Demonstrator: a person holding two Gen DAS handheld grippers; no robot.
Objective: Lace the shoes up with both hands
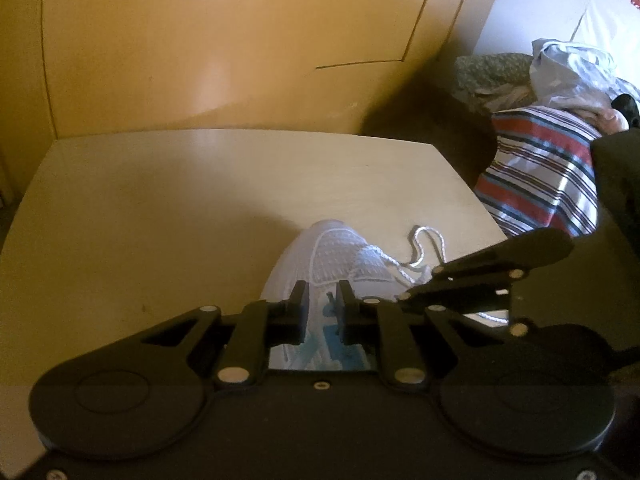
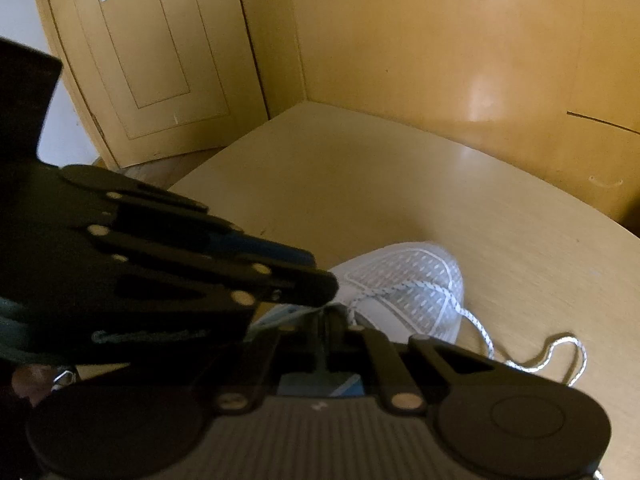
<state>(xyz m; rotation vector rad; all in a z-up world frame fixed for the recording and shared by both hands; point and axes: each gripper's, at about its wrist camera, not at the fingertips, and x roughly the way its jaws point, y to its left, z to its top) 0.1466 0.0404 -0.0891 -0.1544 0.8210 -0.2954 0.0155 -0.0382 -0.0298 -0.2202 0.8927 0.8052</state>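
A white mesh sneaker (image 1: 332,256) lies on the pale wooden table (image 1: 160,208), toe pointing away. Its white speckled shoelace (image 1: 424,246) trails off the shoe's right side in a loose loop on the table. My left gripper (image 1: 322,304) hovers over the tongue, its fingers a narrow gap apart with only the shoe's blue-marked tongue showing between them. My right gripper (image 2: 329,322) sits close on the shoe (image 2: 404,280), fingers pressed together where the shoelace (image 2: 400,286) runs in to the fingertips. Each gripper's linkage crosses the other's view.
Yellow wooden panels (image 1: 224,40) wall in the table at the back, with a door (image 2: 152,60) to the left. Striped cloth (image 1: 540,172) and a plastic bag (image 1: 568,68) lie beyond the table's right edge.
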